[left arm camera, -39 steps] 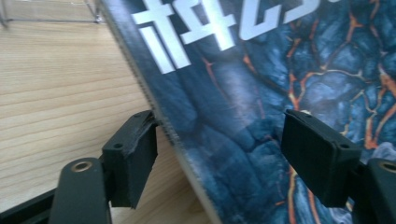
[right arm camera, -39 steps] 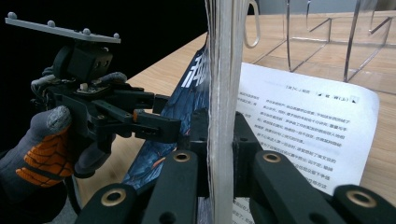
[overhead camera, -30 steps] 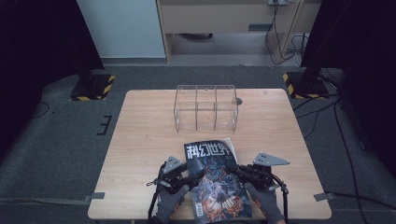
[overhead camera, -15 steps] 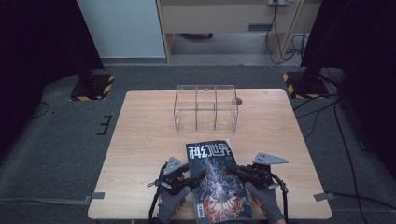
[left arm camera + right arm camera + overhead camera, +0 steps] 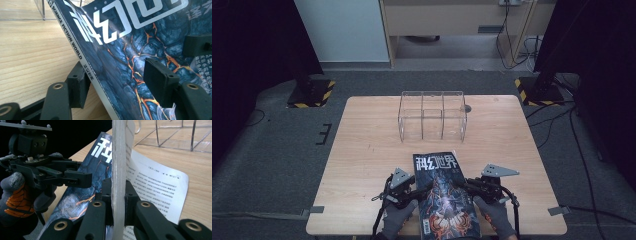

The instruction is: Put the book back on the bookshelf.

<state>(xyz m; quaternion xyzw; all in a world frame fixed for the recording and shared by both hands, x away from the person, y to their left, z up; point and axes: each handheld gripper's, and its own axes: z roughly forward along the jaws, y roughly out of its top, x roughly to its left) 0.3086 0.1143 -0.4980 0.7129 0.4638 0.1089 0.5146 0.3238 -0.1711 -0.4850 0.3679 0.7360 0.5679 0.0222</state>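
So the wooden table point(image 5: 362, 150) has a clear acrylic rack point(image 5: 432, 115) toward its far side. The magazine point(image 5: 444, 192) sits nearer than the rack. Right gripper point(image 5: 117, 202) is clamped on its page edge; left gripper point(image 5: 117, 82) jaws have been closing around the spine, not pinching yet.

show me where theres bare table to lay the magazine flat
Bare wood lies between the magazine and the clear rack, and along the table left and right of both. The near edge is crowded by both hand-held grippers.
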